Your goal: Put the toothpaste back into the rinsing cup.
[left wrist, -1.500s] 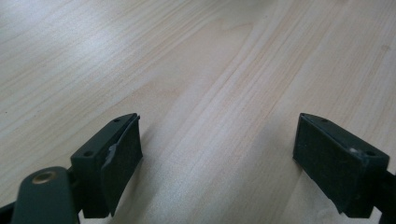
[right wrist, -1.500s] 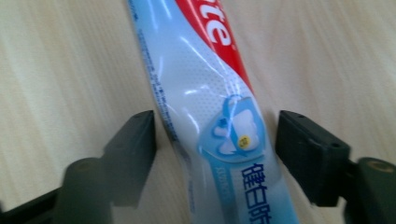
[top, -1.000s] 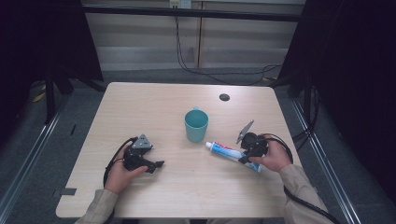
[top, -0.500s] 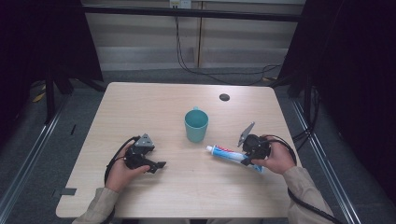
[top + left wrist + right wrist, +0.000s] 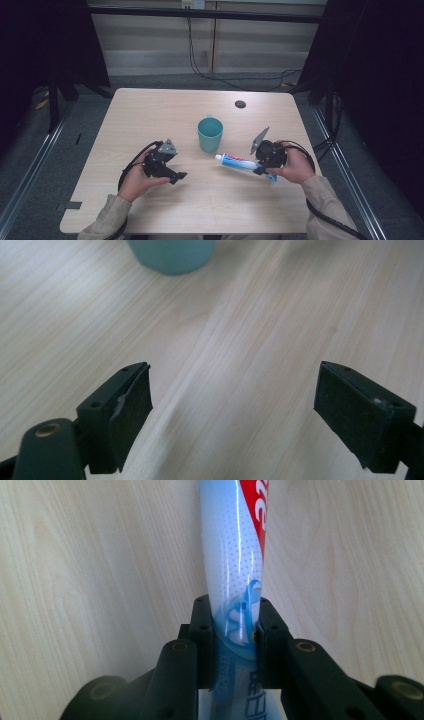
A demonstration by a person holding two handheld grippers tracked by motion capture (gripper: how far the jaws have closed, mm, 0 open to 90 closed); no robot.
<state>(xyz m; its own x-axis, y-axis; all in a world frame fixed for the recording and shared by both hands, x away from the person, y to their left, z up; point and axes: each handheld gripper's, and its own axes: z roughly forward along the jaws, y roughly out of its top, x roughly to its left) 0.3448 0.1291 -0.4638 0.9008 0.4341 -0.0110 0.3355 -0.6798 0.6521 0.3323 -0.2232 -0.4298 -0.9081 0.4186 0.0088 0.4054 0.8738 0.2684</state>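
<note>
At the near edge of the pale wooden table (image 5: 150, 115), two forearms in beige sleeves come in from below, each hand holding a black two-jaw gripper. On the person's left side, the left gripper (image 5: 176, 176) is above the wood, with its black cable curving back around the hand. Its jaws stand wide apart, and between them the left gripper view shows bare wood grain. On the other side, the right gripper (image 5: 260, 169) has its jaws clamped on a white plastic toothpaste tube with blue and red print (image 5: 239, 162). The right gripper view shows the two black pads pressing the flat blue end of the tube (image 5: 235, 570) from both sides, and the tube runs straight away from the camera over the table. From above, the tube lies almost level, and its white cap end points to the left, toward the middle of the table. Just behind the cap end stands an upright teal plastic cup (image 5: 209, 134), near the tube; I cannot tell if they touch. Farther back, close to the far edge, there is a small dark round disc (image 5: 240, 104) on the wood.
</note>
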